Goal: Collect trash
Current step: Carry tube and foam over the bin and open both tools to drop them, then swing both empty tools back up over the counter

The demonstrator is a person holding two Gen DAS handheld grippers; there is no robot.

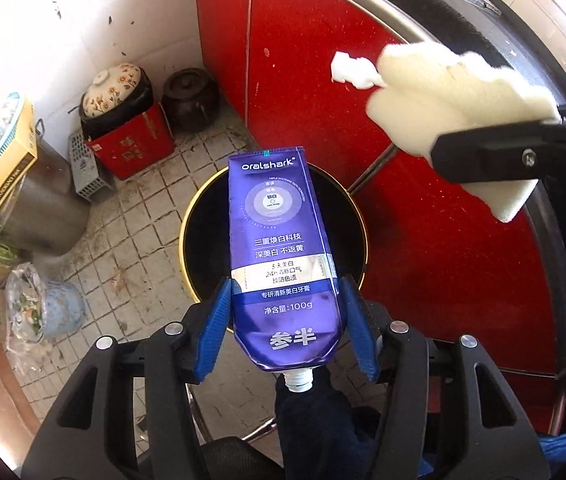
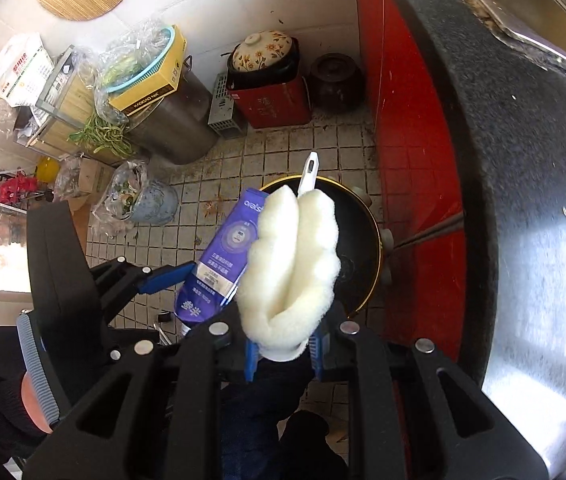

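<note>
toothpaste tube [image 1: 283, 248] is hanging over the black bin [image 1: 199, 216], clamped in the left gripper [image 1: 285, 320], which is pointing steeply down. beside it the right gripper [image 2: 283, 354], also aiming down, is squeezing a white sponge brush [image 2: 287, 264] over the bin's rim by the red cabinet [image 1: 423, 240].

1. The bin [image 1: 271, 240] stands on the tiled floor [image 1: 139, 216], just beside the cabinet [image 1: 323, 80] to its right.
2. The toothpaste tube [image 1: 283, 264], in the left hand-held gripper [image 1: 287, 320], hangs above the bin.
3. The sponge [image 2: 287, 276], in the right hand-held gripper [image 2: 283, 344], is to the tube's right.
4. The lidded pot [image 1: 113, 92] sits on a box [image 1: 135, 148] behind the bin, by the wall.
</note>
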